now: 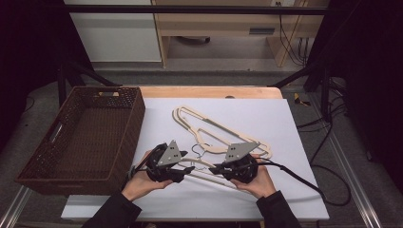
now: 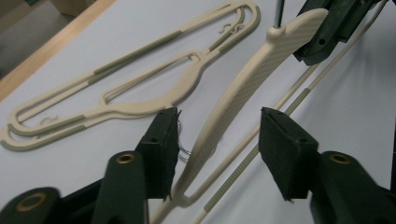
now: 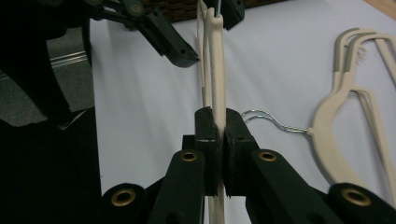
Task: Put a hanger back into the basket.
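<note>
High view: the person is working at the near edge of a white sheet (image 1: pixel 285 118) spread over the table, a gripper in each hand. The left gripper (image 1: pixel 187 169) and the right gripper (image 1: pixel 215 169) are pointing towards each other, close together, over a cream hanger (image 1: pixel 209 176) that is lying just in front of the hands. The right gripper (image 3: pixel 219 130) is clamping this hanger (image 3: pixel 217 70) tight, its two pads pressing on either side of the flat arm, which is standing on edge between them in the right gripper view. In the left gripper view, the left gripper (image 2: pixel 219 133) is sitting with its jaws apart around the same hanger (image 2: pixel 243 84); the arm is running up between the pads, close to the left one, but whether it is touching that pad cannot be told. Farther off on the sheet, a pile of cream hangers (image 1: pixel 209 128) is lying flat, well apart from the held one. A brown woven basket (image 1: pixel 138 114) is standing at the left edge of the sheet.
</note>
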Demonstrator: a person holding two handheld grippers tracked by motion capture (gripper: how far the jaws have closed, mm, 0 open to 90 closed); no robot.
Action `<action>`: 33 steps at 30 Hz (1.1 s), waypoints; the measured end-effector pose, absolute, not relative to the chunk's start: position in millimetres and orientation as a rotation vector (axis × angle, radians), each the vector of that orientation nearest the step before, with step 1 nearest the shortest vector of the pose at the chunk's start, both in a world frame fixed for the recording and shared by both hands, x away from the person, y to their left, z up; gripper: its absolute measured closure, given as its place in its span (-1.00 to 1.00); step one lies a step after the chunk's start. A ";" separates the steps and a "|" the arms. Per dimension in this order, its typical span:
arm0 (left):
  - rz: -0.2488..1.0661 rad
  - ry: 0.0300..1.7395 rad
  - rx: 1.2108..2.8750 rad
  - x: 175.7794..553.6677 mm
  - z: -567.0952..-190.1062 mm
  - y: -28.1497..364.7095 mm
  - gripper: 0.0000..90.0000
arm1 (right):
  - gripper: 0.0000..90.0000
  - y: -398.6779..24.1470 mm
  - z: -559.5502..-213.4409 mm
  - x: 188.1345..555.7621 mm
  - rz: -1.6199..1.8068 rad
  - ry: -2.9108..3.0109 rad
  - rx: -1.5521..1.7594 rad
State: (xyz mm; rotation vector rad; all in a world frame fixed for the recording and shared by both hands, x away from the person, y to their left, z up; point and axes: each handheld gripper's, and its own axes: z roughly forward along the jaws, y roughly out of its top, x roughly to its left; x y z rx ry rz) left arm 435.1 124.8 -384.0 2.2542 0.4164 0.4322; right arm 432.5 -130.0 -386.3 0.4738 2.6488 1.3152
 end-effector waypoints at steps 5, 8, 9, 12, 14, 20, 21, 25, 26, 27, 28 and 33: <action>0.404 0.410 2.266 436.2 -386.3 125.3 0.47 | 0.93 -127.7 -388.3 431.8 1.327 2.676 0.457; 0.408 0.394 2.284 435.0 -386.1 126.0 0.54 | 0.93 -127.6 -389.2 432.5 1.326 2.688 0.447; 0.414 0.394 2.284 434.1 -386.0 126.1 0.55 | 0.92 -127.5 -389.5 432.9 1.328 2.691 0.445; 0.406 0.385 2.291 431.6 -383.8 126.9 0.60 | 0.87 -128.0 -389.2 433.6 1.326 2.678 0.461; 0.380 0.381 2.286 429.4 -382.4 127.1 0.68 | 0.76 -129.0 -388.2 433.4 1.319 2.645 0.490; 0.325 0.380 2.291 422.2 -379.6 124.4 0.81 | 0.52 -129.9 -388.4 434.9 1.295 2.579 0.514; 0.325 0.380 2.291 422.2 -379.6 124.4 0.83 | 0.52 -129.9 -388.4 434.9 1.295 2.579 0.514; 0.264 0.375 2.284 416.7 -380.0 120.7 0.90 | 0.34 -130.0 -388.8 435.2 1.297 2.537 0.534; 0.270 0.387 2.272 415.1 -379.5 119.9 0.91 | 0.26 -130.3 -388.8 435.4 1.306 2.524 0.534; 0.281 0.394 2.275 414.9 -377.2 121.5 0.91 | 0.12 -130.9 -388.2 434.0 1.299 2.495 0.527; 0.278 0.415 2.253 414.3 -376.8 122.5 0.91 | 0.04 -131.6 -387.8 433.3 1.297 2.484 0.531; 0.292 0.481 2.214 416.6 -370.9 133.9 0.91 | -0.25 -146.4 -385.3 432.0 1.340 2.390 0.597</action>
